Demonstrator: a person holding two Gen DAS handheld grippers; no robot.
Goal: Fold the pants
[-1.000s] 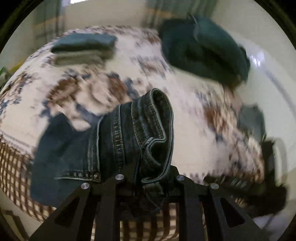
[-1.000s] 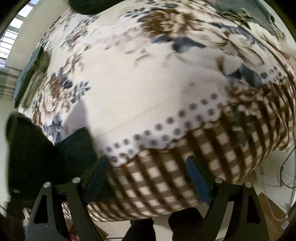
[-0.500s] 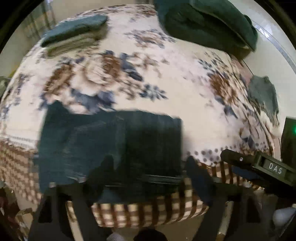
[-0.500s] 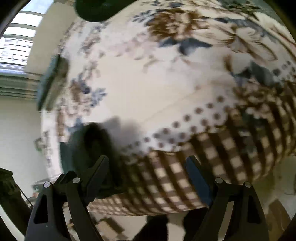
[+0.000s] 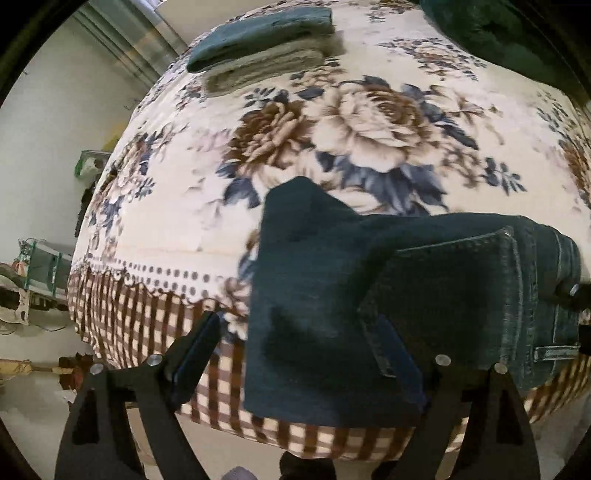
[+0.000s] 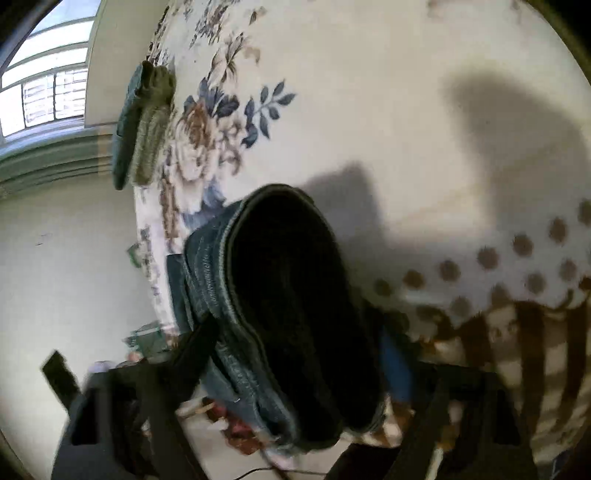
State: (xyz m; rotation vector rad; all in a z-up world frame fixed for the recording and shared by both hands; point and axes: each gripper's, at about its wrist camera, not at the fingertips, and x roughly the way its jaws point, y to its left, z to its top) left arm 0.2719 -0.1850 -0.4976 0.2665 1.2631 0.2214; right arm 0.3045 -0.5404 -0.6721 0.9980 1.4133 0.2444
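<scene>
Jeans [image 5: 369, 314] sit folded at the near edge of the bed [image 5: 369, 122], partly over the checked border of the floral cover. Left view: bundle lies flat, waistband and seam stitching on its right side, a plain dark flap on the left reaching up toward the big flower print.

Left gripper [image 5: 306, 347]: fingers wide apart, nothing clamped. Left finger [image 5: 192, 350] is off the denim over the checked border; right finger is over or against the folded jeans, contact unclear.

Right gripper [image 6: 295, 354]: fingers apart with the jeans [image 6: 288, 306] bundle between them, seen end-on, stacked layers with stitched seams on the left. Frame is blurred, so can't tell if it's actually clamping the denim or just around it.

Folded stack of two cloths [image 5: 266, 48], teal on grey-green, at the far side of the bed; same stack [image 6: 144, 122] in right view. Dark green pile [image 5: 517, 33] at far right corner
</scene>
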